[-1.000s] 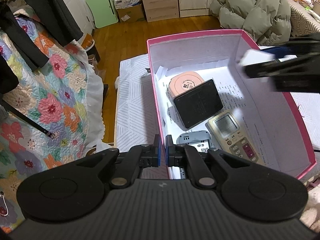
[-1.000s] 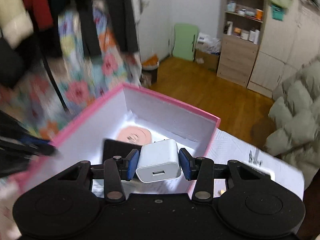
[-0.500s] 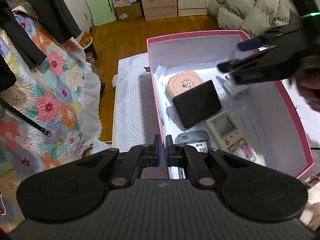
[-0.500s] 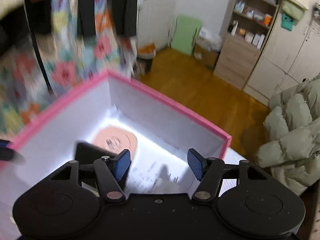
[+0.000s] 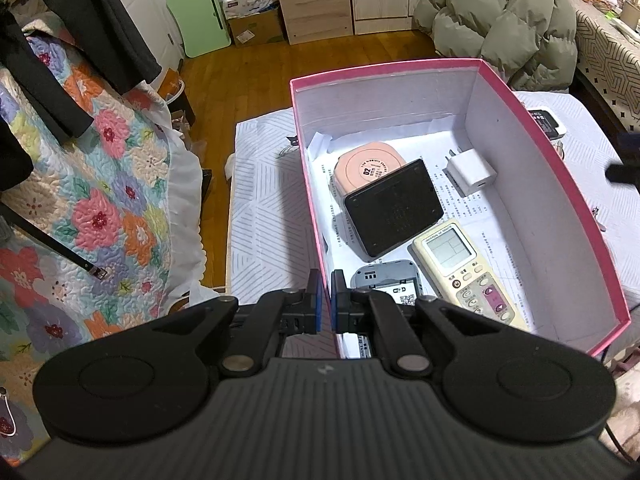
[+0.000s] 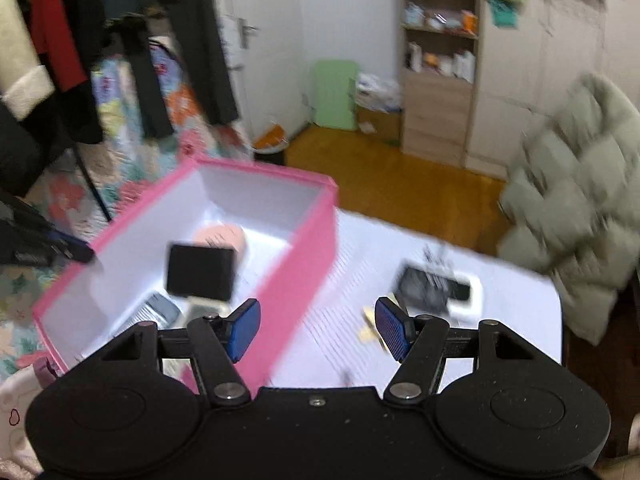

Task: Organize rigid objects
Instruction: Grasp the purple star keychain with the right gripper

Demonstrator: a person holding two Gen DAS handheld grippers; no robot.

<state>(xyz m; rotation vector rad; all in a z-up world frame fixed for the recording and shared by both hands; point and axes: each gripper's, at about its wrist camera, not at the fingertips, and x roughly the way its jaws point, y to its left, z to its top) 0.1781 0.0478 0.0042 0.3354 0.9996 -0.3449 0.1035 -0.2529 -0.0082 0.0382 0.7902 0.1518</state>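
Nearest in the left wrist view, left gripper (image 5: pixel 325 300) pinching its two blue pads onto the near-left wall of the pink box (image 5: pixel 576 216), fingers drawn together on that thin wall. Just beyond the pads, inside the box, grey device (image 5: pixel 386 282) lying flat against the near wall, partly hidden behind the fingers. Beside it to the right, cream remote control (image 5: pixel 464 270) resting on the printed paper lining the floor, screen end pointing away. Further in, black square device (image 5: pixel 394 208) leaning tilted, its far edge propped over the pink round case (image 5: pixel 366 166). To the right of those, white charger (image 5: pixel 471 171) sitting alone on the paper near the far right corner, prongs pointing toward the back wall, touching nothing else. In the right wrist view, blurred by motion, right gripper (image 6: pixel 318 330) hovering with fingers spread wide and nothing between them, left pad over the box's right wall, right pad over the striped white cloth (image 6: pixel 360 252). Past it on the cloth outside the box, dark phone-like object (image 6: pixel 438 288) lying in a white frame, too smeared for detail. Beyond everything, olive puffer jacket (image 5: pixel 500 20) heaped at the table's far side.
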